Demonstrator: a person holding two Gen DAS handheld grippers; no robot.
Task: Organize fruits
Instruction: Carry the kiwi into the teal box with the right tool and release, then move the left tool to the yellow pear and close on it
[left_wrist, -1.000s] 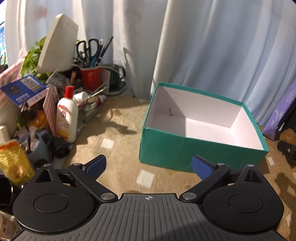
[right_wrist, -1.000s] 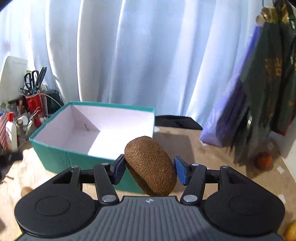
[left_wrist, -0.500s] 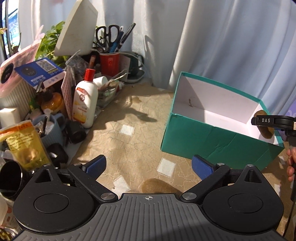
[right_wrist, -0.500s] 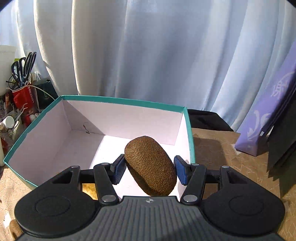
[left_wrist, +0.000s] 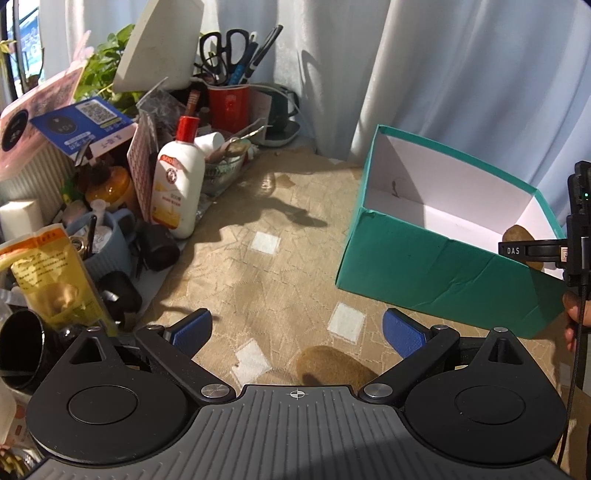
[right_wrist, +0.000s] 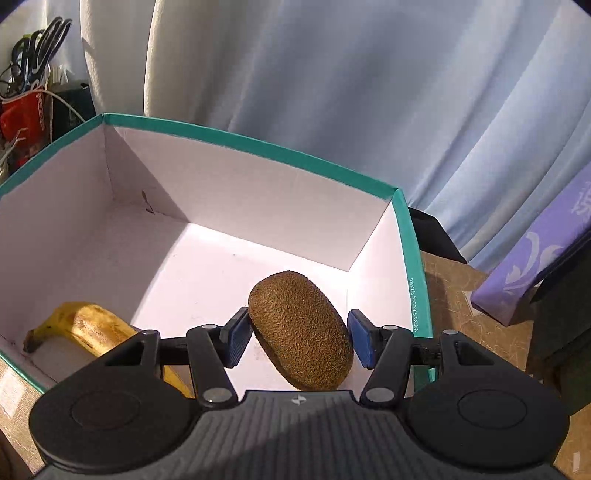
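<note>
My right gripper (right_wrist: 297, 339) is shut on a brown kiwi (right_wrist: 299, 328) and holds it over the right front part of the open teal box (right_wrist: 258, 146). A yellow banana (right_wrist: 92, 332) lies inside the box at the front left. In the left wrist view the box (left_wrist: 443, 266) stands at the right, with the right gripper (left_wrist: 532, 251) and its kiwi (left_wrist: 519, 236) at its right end. My left gripper (left_wrist: 297, 328) is open and empty above the table. A second kiwi (left_wrist: 332, 367) lies on the table just below and between its fingers.
Clutter crowds the table's left side: a white lotion bottle (left_wrist: 179, 184), a red cup with scissors and pens (left_wrist: 229, 105), a blue mug (left_wrist: 107, 243), a yellow packet (left_wrist: 51, 280). White curtains hang behind. A purple bag (right_wrist: 535, 266) stands right of the box.
My right gripper has moved forward and down over the box with the kiwi, and the banana inside has come into view. My left gripper has pulled back left, and the table kiwi shows more.
</note>
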